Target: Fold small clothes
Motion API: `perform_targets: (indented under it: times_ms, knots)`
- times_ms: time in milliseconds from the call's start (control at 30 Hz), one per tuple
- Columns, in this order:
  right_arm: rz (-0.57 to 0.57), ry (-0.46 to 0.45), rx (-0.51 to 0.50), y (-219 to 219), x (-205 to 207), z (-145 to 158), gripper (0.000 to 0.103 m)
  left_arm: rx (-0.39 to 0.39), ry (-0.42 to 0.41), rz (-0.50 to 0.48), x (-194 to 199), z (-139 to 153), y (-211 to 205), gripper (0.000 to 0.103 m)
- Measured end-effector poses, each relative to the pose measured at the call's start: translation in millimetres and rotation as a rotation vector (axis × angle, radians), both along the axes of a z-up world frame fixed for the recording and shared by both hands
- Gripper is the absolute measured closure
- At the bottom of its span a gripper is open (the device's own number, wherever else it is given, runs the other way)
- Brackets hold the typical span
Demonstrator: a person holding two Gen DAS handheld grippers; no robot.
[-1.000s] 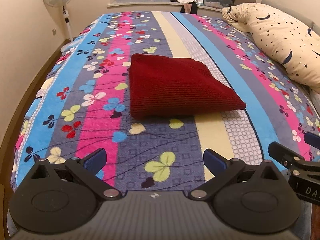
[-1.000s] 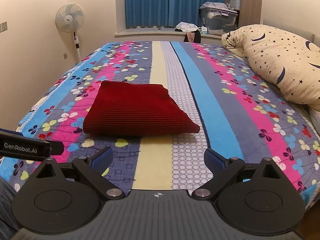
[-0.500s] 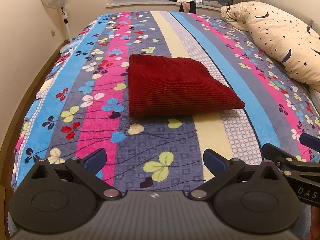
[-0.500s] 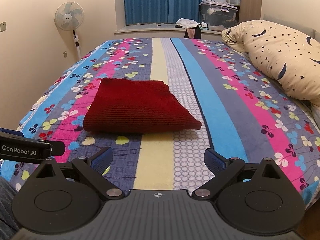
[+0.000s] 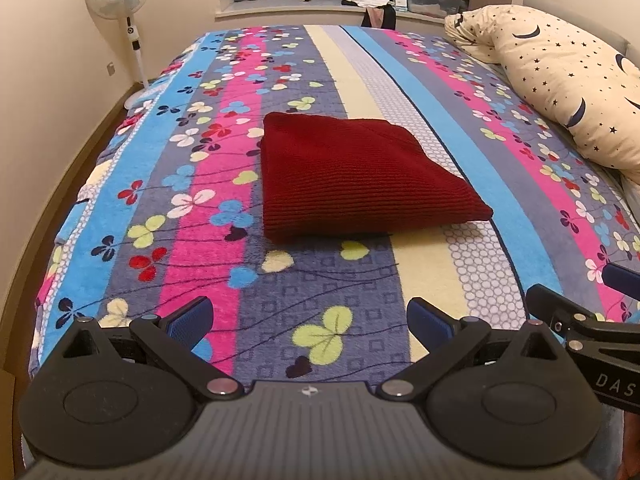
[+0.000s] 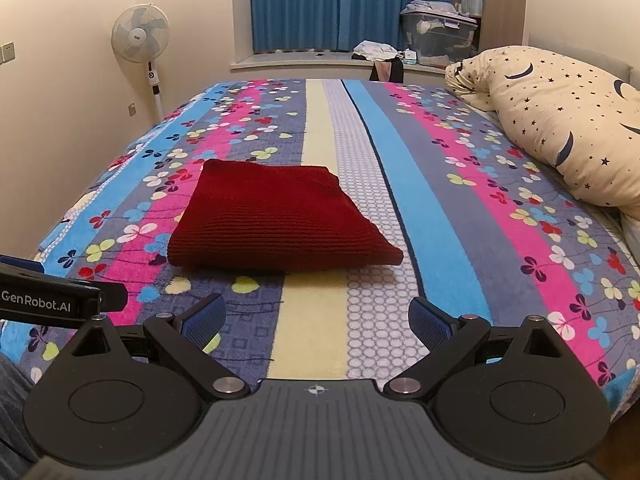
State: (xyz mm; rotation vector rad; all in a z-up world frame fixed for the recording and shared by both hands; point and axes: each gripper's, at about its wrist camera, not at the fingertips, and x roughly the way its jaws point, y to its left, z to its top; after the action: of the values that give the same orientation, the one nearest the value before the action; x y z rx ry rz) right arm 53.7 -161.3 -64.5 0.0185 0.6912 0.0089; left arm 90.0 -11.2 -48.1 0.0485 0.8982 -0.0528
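1. the dark red knitted garment [image 5: 356, 176] lies folded into a thick, roughly square packet in the middle of the bed [image 5: 440, 264], across the pink, grey and cream stripes of the blanket. from where i stand it looks as good as finished.

2. the near-right corner of the packet comes to a soft point and the layers there look loose. my guess is that any nudge at that corner would let the top layer slide and open the fold.

3. the knit looks thick and springy, so pressing or pinching one edge only could lift a single layer, not the whole stack, and skew the square.

4. the left claw [image 5: 310, 322] hovers low over the near end of the bed, spread wide and holding nothing, well apart from the garment. the right claw [image 6: 316, 320] is the same: wide apart, empty, short of the packet.

5. the two claws sit close beside each other; each shows at the edge of the other's view. if both go in for the same edge they could knock together.

6. the fleecy blanket could drag along with the garment if a claw digs in too low.

7. the star-patterned pillow [image 6: 560, 128] on the right and the standing fan [image 6: 140, 40] by the wall are well clear and unlikely to matter.
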Motion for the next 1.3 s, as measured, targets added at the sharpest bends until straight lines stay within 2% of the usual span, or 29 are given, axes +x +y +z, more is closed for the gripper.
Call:
perform_targets:
  times_ms: [1300]
  knots:
    - [0.009, 0.001, 0.001, -0.1, -0.3, 0.5, 0.005, 0.012, 0.006, -0.009, -1.2, -2.4, -1.1, 0.000]
